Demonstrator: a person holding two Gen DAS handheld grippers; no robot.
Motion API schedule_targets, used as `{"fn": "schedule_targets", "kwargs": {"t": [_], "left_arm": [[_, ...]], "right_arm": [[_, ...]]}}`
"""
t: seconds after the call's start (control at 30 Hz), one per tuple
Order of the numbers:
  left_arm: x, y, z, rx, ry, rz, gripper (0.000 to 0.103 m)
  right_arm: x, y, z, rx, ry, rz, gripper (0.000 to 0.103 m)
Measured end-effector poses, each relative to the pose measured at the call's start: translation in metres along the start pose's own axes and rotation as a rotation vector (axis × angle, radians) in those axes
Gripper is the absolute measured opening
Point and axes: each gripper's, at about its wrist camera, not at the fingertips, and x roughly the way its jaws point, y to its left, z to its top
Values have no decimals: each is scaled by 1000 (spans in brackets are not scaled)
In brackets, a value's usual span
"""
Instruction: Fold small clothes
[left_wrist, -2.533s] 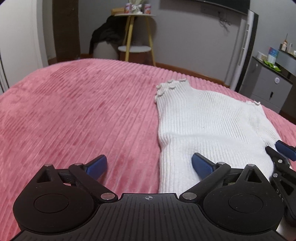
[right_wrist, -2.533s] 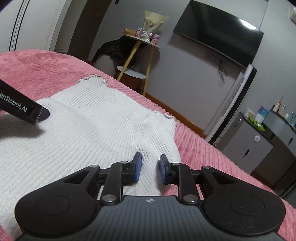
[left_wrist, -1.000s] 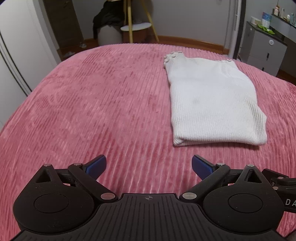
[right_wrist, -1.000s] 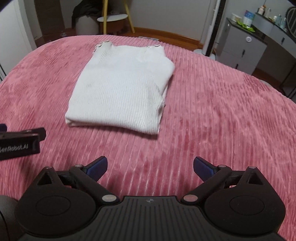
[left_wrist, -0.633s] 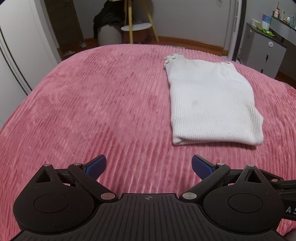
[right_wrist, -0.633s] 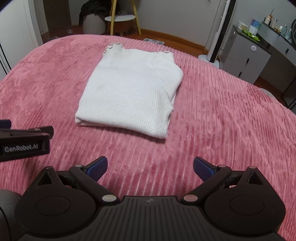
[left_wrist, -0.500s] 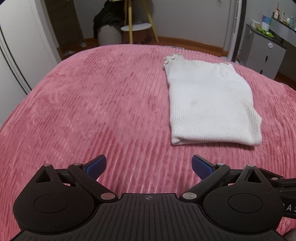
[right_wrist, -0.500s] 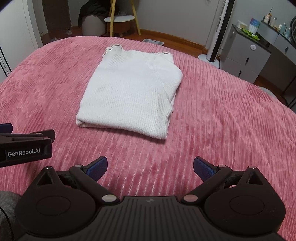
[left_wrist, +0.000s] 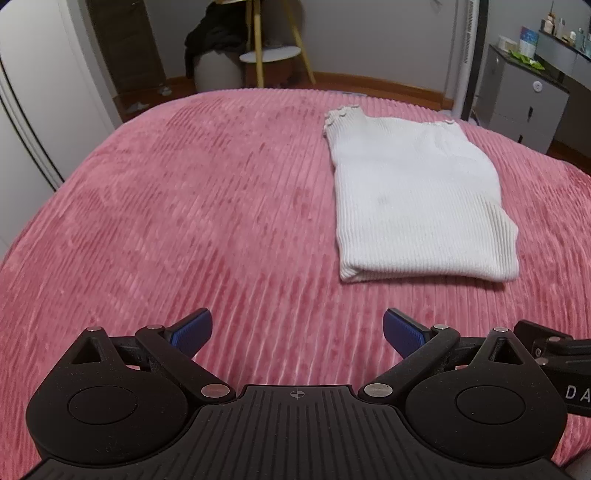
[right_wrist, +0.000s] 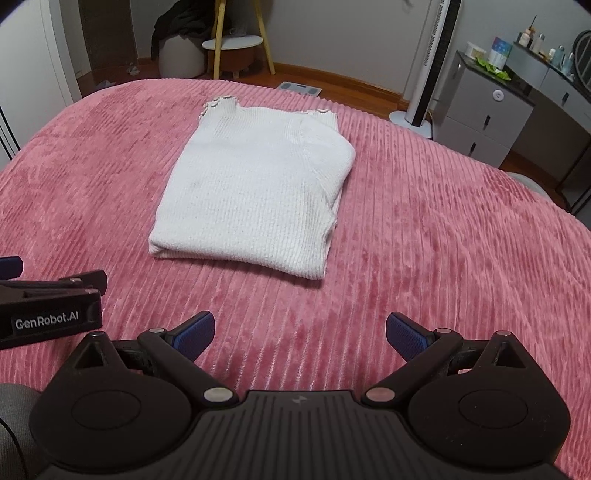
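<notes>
A white ribbed knit top (left_wrist: 417, 199) lies folded into a flat rectangle on the pink corduroy bed cover (left_wrist: 184, 206), frilled neck at the far end; it also shows in the right wrist view (right_wrist: 255, 192). My left gripper (left_wrist: 297, 330) is open and empty, held over the cover short of the garment and to its left. My right gripper (right_wrist: 300, 331) is open and empty, held near the bed's front, short of the folded edge. The left gripper's side shows at the left edge of the right wrist view (right_wrist: 51, 306).
Beyond the bed stand a yellow-legged stand (right_wrist: 240, 40), a pale pouffe with dark clothes (right_wrist: 181, 48), a tower fan (right_wrist: 428, 70) and a grey drawer cabinet (right_wrist: 487, 110) at the right. White wardrobe doors (left_wrist: 40, 103) line the left.
Both grippers let go of the garment and drew back from it; the right one opened. Over the last second they shifted only slightly. The folded top has stayed in place.
</notes>
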Motion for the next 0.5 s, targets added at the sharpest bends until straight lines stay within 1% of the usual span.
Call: {"fn": "schedule_targets", "kwargs": {"t": [0.13,0.3,0.5], "left_arm": [[-1,0,0,-2,-1,0,101],[-1,0,0,-1,-3,0,101],[-2,1,0,-1,-1,0,102]], "right_arm": [[-1,0,-1,14,-2,6,99],[-2,2,-3,-4,-6,-8,99],[-4,1,-2,2,-10,-5,99]]}}
